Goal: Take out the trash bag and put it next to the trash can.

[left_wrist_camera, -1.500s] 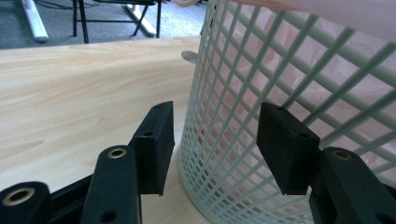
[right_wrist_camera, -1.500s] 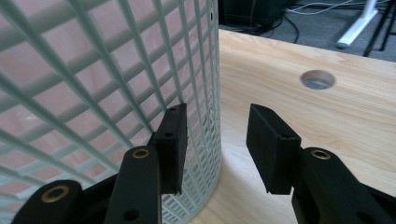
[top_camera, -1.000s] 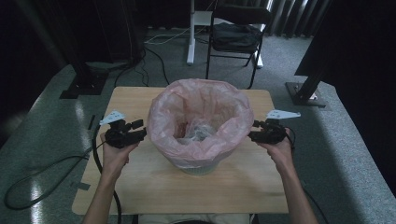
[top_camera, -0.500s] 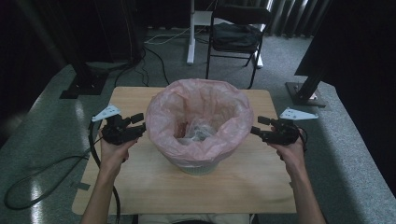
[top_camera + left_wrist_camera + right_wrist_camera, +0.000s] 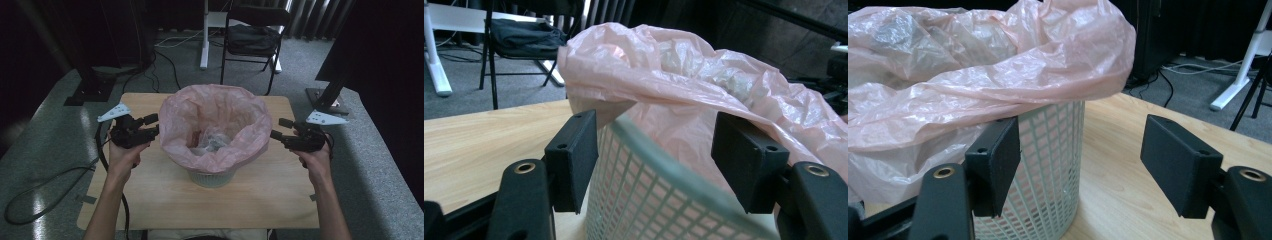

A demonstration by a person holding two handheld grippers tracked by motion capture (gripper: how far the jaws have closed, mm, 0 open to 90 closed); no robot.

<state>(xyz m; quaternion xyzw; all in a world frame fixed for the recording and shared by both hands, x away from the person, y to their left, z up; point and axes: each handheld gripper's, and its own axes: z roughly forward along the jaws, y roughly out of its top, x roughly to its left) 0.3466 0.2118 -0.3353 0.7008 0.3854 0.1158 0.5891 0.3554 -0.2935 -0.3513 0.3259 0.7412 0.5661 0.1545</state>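
High view: white mesh basket (image 5: 210,176) mid-table (image 5: 150,200), mostly hidden under pink bag (image 5: 215,125); crumpled contents inside hard to make out. Left gripper (image 5: 151,125) and right gripper (image 5: 278,128) flanking bag, jaws spread, nothing pinched. Both farther out from bag than a second ago, jaws just opening.

Left gripper view: basket wall (image 5: 649,200) and bag edge (image 5: 684,85) between wide jaws, pads clear; basket base cut off.

Right gripper view: basket (image 5: 1048,165) beside left jaw, bag (image 5: 973,65) overhanging; jaws wide.

Grey speckled carpet (image 5: 45,150) surrounds the wooden table (image 5: 260,200); a black folding chair (image 5: 252,37) stands far behind, among dark curtains (image 5: 320,15).
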